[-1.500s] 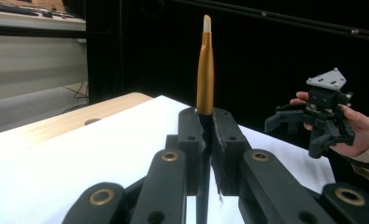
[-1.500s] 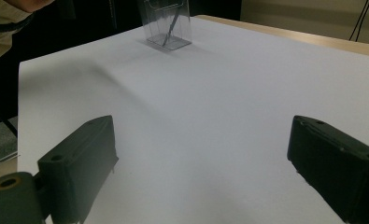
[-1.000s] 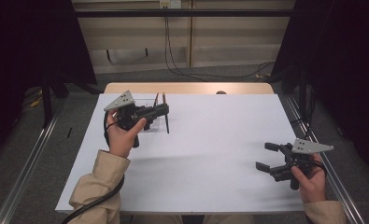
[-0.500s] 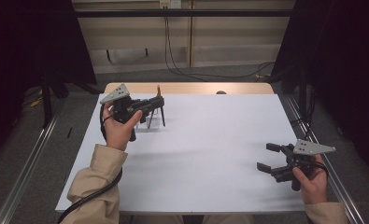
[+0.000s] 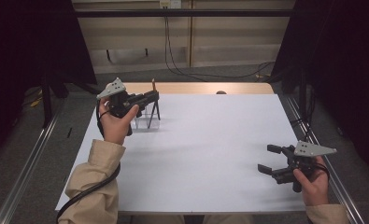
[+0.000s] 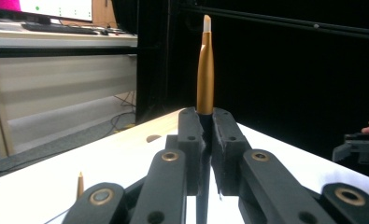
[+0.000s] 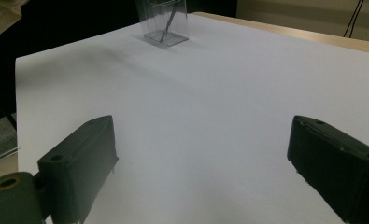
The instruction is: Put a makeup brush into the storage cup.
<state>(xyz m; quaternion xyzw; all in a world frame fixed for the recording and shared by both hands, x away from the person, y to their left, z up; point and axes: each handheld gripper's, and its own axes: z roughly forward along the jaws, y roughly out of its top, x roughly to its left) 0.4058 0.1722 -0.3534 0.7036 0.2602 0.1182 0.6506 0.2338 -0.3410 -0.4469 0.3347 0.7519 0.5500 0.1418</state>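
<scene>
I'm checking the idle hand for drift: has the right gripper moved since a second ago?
No. The right gripper holds the same spot near the white sheet's right edge, jaws open, as in both earlier high views.

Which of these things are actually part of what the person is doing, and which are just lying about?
In use:
- left gripper, shut on the gold pen
- clear holder on the white sheet, another pen leaning in it

Not in use:
- right gripper, open above the white sheet
- cables on the floor behind the table
- monitor and keyboard on a far desk
</scene>
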